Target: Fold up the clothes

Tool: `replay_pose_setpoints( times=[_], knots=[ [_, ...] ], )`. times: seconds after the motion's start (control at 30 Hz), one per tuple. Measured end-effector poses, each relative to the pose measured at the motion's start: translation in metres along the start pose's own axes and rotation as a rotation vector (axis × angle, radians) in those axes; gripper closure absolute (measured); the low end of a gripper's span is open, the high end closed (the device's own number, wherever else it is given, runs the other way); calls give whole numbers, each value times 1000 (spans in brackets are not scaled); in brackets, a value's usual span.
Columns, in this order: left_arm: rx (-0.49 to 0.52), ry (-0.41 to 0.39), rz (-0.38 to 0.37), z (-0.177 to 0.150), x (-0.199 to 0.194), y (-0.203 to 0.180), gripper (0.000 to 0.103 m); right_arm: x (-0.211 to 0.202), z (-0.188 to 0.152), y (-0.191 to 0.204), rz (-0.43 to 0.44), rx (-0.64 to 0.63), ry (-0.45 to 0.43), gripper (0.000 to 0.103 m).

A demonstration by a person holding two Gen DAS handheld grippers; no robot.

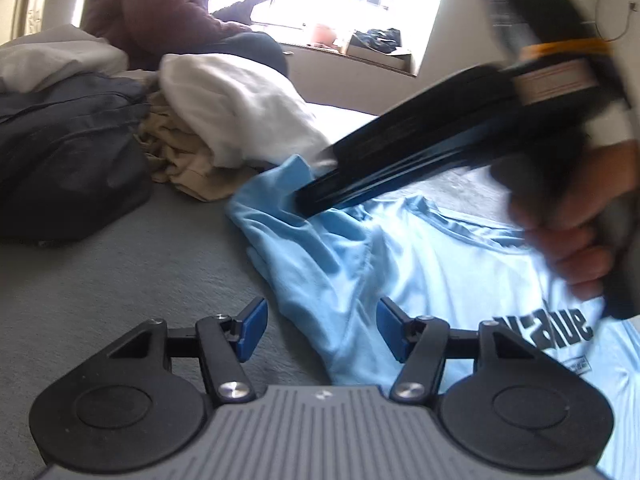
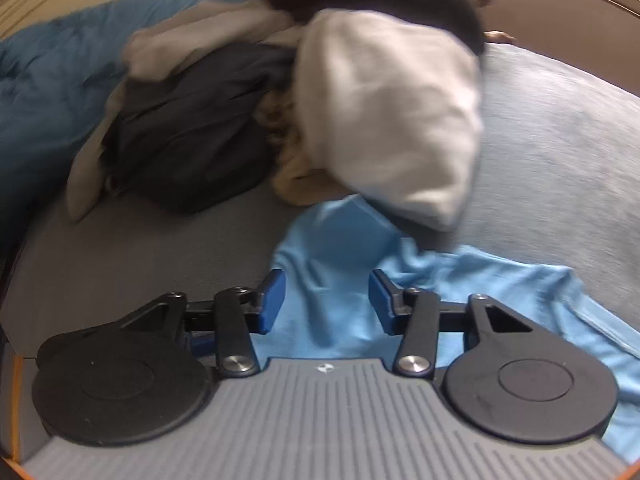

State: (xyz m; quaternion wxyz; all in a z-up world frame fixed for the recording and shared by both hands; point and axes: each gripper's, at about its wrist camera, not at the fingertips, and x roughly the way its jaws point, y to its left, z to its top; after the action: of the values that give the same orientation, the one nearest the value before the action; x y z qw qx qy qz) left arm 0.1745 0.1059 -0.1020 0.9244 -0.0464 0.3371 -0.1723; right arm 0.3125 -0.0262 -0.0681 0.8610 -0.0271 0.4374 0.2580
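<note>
Two tools hang over one light-blue T-shirt spread face-up on the grey bed, its crumpled sleeve end lying just beside a heap of unfolded clothes. My left tool stands half open, its blue pads apart with a ridge of shirt cloth between them and nothing pinched that I can see. My right tool is narrower but likewise parted, with bare blue cloth showing in the gap; I judge it not yet gripping.

By its soft wrinkles the shirt looks thin, light and limp: it should sag from any single pinch and slide easily on the bedcover, so I would take it at a seam or hem, by the shoulder and sleeve edge, one tool at each.

From the left wrist I see the right tool from the side, my hand around its handle, the dark print on the chest, a window and a person seated behind the heap. From the right wrist I get the bunched sleeve close up, the white garment overlapping its tip, and a teal blanket beyond.
</note>
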Motion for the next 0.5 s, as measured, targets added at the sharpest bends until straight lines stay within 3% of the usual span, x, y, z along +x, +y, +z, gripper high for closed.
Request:
replay_pose_setpoints(
  times=[0.13,0.17,0.2,0.23,0.27,0.3,0.4,0.5],
  knots=[
    [25,4,-17,-3,1,-5,42,36,0,14,14,-32,35,63],
    [32,2,-19,-4,1,-7,42,44,-1,15,-5,-33,44,67],
    [32,0,-20,-5,0,-7,42,49,-2,14,-24,-30,47,80],
    [27,-1,-26,-5,-1,-6,42,48,-4,11,-27,-12,35,85],
    [17,-4,-36,-5,-4,-4,42,44,-5,5,-17,17,17,93],
    [6,-7,-45,-5,-6,-2,41,38,-7,-2,-1,58,-3,95],
    [-63,-27,-82,-4,-15,11,32,10,-21,-30,52,204,-72,95],
    [-117,-35,-98,-4,-16,21,32,-13,-48,-64,131,388,-132,95]
  ],
)
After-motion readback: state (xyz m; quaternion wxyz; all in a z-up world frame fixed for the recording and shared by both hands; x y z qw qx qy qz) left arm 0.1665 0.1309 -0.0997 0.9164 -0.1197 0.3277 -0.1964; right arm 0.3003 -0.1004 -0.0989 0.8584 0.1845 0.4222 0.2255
